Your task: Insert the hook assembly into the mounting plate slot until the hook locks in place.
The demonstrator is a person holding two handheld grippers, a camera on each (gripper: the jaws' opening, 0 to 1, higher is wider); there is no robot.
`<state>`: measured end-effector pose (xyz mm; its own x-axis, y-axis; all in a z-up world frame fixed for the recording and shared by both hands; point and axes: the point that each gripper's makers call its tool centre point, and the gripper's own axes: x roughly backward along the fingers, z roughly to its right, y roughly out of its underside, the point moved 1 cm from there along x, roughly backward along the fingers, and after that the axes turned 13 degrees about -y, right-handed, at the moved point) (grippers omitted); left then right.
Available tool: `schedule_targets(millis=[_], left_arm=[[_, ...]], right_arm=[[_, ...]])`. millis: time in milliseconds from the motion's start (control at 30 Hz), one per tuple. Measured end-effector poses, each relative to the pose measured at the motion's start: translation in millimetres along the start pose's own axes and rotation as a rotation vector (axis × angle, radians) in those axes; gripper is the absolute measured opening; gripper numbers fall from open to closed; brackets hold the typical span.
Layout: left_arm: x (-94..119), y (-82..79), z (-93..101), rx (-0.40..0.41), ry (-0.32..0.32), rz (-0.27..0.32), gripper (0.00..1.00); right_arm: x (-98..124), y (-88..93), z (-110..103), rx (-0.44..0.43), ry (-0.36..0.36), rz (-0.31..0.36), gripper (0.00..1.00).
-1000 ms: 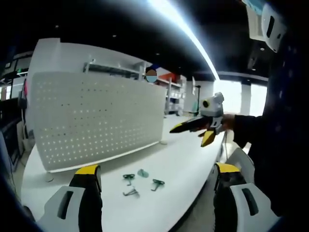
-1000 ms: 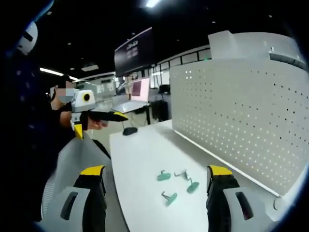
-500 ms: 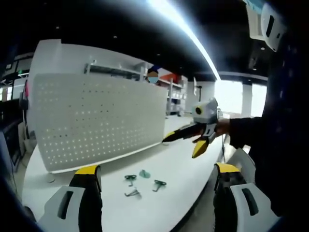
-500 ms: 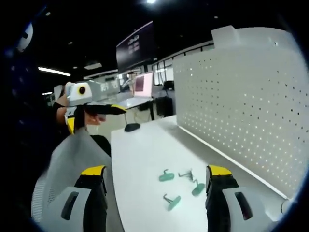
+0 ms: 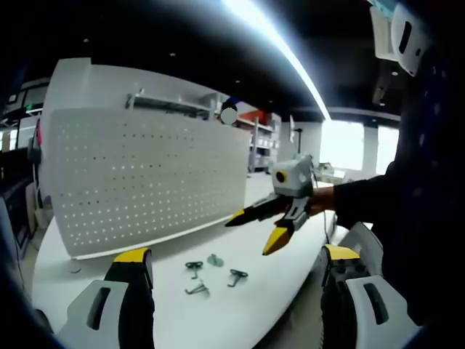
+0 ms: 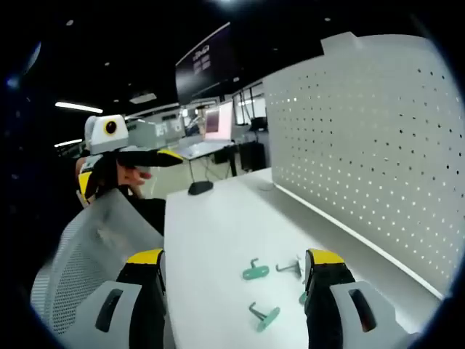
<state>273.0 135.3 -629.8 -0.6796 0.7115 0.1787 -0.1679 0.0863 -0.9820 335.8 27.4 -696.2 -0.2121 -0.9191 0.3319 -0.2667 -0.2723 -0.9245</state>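
Both grippers, left [image 5: 231, 291] and right [image 6: 234, 287], were spread, holding nothing. Hooks [image 6: 256, 272] lay mid-table [image 6: 211, 225], well clear of the pegboard [image 6: 363, 167] at its far edge.

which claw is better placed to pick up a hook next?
Right, probably. The right claw hangs open over the table, its tips aimed toward the green hooks, which also lie between its jaws in the right gripper view. The left claw is open too but held back at the table's near end.
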Motion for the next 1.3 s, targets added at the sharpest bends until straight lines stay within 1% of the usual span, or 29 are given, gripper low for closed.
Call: schedule_targets(millis=[167, 233, 367, 500, 667, 767, 900, 967, 1067, 1300], left_arm=[[1, 1.0, -0.4, 0.005, -0.001, -0.002, 0.98], [1, 1.7, 0.6, 0.003, 0.001, -0.005, 0.97], [-1, 2.8, 2.9, 0.004, 0.008, -0.008, 0.97], [-1, 2.9, 4.2, 0.006, 0.010, -0.011, 0.97], [1, 4.7, 3.5, 0.008, 0.004, -0.016, 0.97], [2, 5.3, 3.1, 0.009, 0.002, -0.019, 0.97], [1, 5.3, 2.0, 0.007, 0.000, -0.023, 0.96], [0, 4.9, 1.5, 0.006, 0.000, -0.023, 0.96], [0, 4.9, 1.1, 0.006, 0.000, -0.025, 0.96], [0, 7.9, -0.8, 0.012, -0.004, -0.034, 0.95]], right_arm=[[-14, 8.3, 6, -0.004, 0.007, -0.013, 0.78], [-21, 14.4, 6, -0.002, -0.007, -0.035, 0.76], [-31, 24.0, 13, 0.006, -0.002, -0.068, 0.74], [-40, 27.9, 17, 0.003, -0.009, -0.075, 0.71], [-49, 37.9, 22, 0.001, -0.014, -0.111, 0.67], [-52, 41.0, 26, 0.002, -0.011, -0.123, 0.67], [-56, 48.5, 34, -0.008, -0.007, -0.144, 0.63], [-59, 50.7, 37, -0.018, -0.007, -0.144, 0.62], [-65, 56.2, 37, -0.030, -0.021, -0.160, 0.60], [-75, 64.9, 38, -0.019, -0.034, -0.198, 0.58]])
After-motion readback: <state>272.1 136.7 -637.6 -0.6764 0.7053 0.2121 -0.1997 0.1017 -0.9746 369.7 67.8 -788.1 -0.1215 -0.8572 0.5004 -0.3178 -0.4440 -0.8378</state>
